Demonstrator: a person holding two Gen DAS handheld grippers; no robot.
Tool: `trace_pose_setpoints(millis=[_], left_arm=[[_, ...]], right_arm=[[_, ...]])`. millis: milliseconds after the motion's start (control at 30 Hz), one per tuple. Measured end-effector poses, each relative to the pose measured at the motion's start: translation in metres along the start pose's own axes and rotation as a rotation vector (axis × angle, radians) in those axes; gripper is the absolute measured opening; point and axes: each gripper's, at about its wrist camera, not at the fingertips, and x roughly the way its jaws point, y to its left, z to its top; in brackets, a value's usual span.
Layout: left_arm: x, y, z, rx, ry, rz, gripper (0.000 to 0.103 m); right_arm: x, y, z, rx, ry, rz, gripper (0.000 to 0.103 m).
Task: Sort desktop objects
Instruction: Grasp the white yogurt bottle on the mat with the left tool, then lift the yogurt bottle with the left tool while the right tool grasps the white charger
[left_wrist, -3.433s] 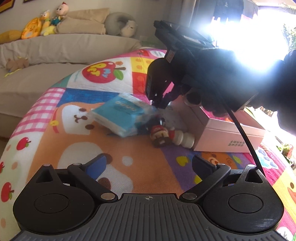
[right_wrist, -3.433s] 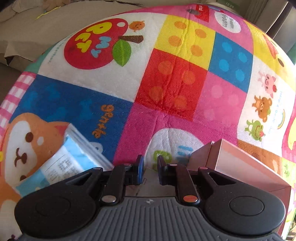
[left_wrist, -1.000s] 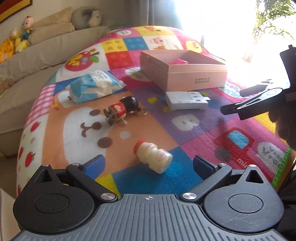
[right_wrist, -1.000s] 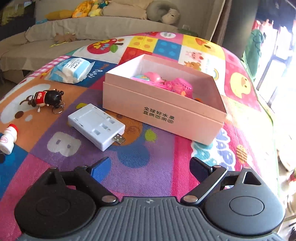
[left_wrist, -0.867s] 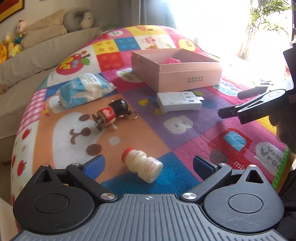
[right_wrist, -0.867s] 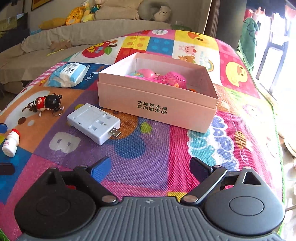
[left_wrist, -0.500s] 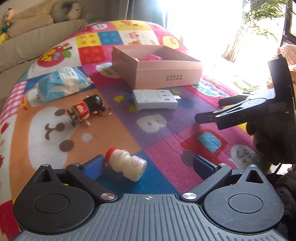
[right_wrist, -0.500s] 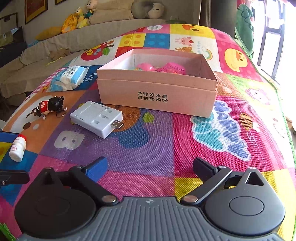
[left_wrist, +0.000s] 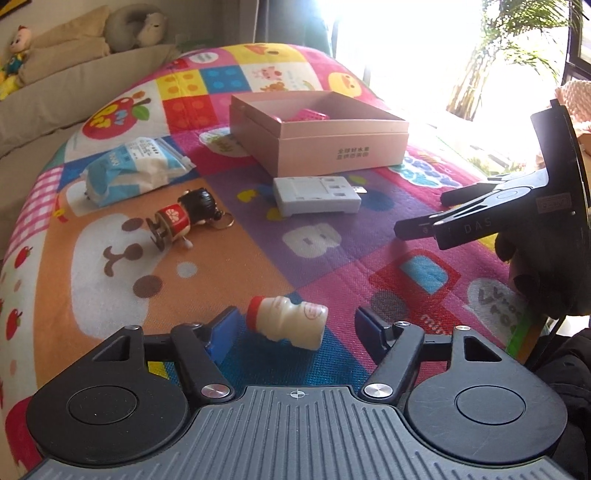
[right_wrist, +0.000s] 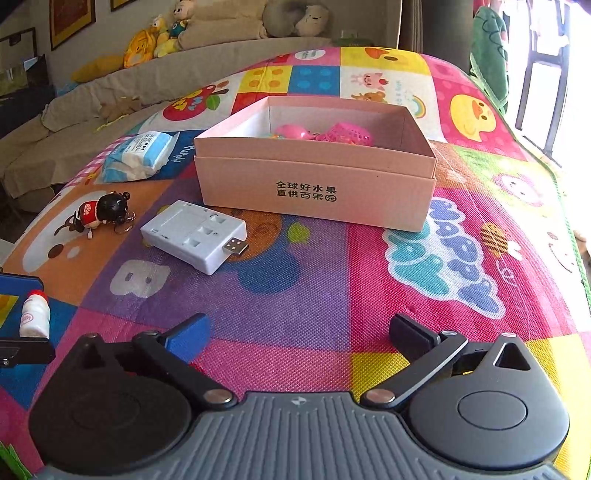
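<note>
Our left gripper (left_wrist: 295, 325) had just been closing, and the little milk bottle (left_wrist: 286, 322) lay on its side between its two blue fingers (left_wrist: 223, 332) — half a second before, those fingers stood much wider and the bottle lay close by the left one. Now the left finger sat right by the red cap, maybe touching it, but the right finger was still a bit away from the bottle's bottom, so we did not hold it yet. We think the grab was only half done. Our right gripper (right_wrist: 299, 334) had just opened a bit more and stood wide, with nothing between its fingers but the bright mat (right_wrist: 461, 266). Far ahead of both grippers sat the pink box (right_wrist: 314, 192) with pink toys already inside — the bottle likely belonged there too. Between the box and our fingers lay the white charger (right_wrist: 194, 240), the little doll keyring (left_wrist: 183, 218) and the tissue pack (left_wrist: 133, 170), all still waiting on the mat.
</note>
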Motion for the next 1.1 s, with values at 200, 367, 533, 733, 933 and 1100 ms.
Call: trace_pose_setpoints(millis=[200, 367, 533, 733, 933, 1100], left_arm=[[-0.001, -0.001, -0.002, 0.004, -0.02, 0.048, 0.052], [0.009, 0.005, 0.004, -0.006, -0.045, 0.21, 0.052], [0.021, 0.025, 0.013, -0.113, -0.068, 0.315, 0.054], [0.019, 0.036, 0.01, -0.175, -0.083, 0.271, 0.071], [0.017, 0.044, 0.009, -0.241, -0.092, 0.267, 0.09], [0.014, 0.039, 0.008, -0.224, -0.111, 0.277, 0.095]], right_arm=[[0.0, 0.0, 0.0, -0.002, 0.001, -0.003, 0.103], [0.0, 0.007, 0.003, -0.012, 0.001, -0.016, 0.103], [0.004, 0.03, 0.011, -0.022, -0.007, 0.044, 0.102], [0.011, 0.057, 0.027, -0.07, 0.007, 0.16, 0.061], [0.029, 0.055, 0.044, -0.091, -0.026, 0.05, 0.061], [0.025, 0.058, 0.049, -0.076, -0.055, 0.077, 0.088]])
